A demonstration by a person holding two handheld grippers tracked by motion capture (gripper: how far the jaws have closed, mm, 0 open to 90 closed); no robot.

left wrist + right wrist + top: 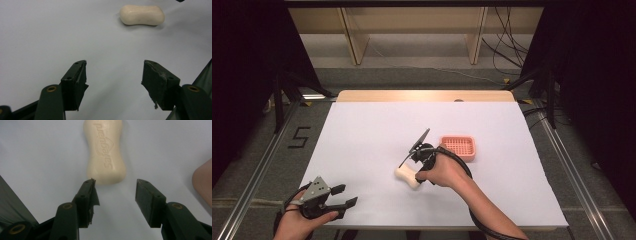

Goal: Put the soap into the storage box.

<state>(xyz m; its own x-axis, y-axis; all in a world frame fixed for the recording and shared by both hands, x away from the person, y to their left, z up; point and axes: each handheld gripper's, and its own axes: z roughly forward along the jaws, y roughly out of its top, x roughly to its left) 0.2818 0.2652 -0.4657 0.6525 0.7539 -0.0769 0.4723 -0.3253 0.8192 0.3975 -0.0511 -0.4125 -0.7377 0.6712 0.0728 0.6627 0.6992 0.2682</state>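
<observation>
A cream soap bar (407,176) lies on the white table sheet (377,130), a little right of centre. My right gripper (422,176) is held over the bar's right end, partly hidden under the hand. In the right gripper view my right gripper (115,186) is open, and the soap bar (106,155) lies lengthwise just beyond the jaw tips, embossed lettering facing up. Nothing sits between those jaws. My left gripper (349,194) rests open and empty at the table's front left. The left gripper view shows my left gripper (115,72) wide open, with the soap bar (142,15) far ahead.
A salmon-pink slotted soap dish (458,147) stands just right of the right hand. A pinkish rounded shape (203,182) shows at the right edge of the right gripper view. Black cable (477,210) trails along the right forearm. Metal rails (257,170) flank the table.
</observation>
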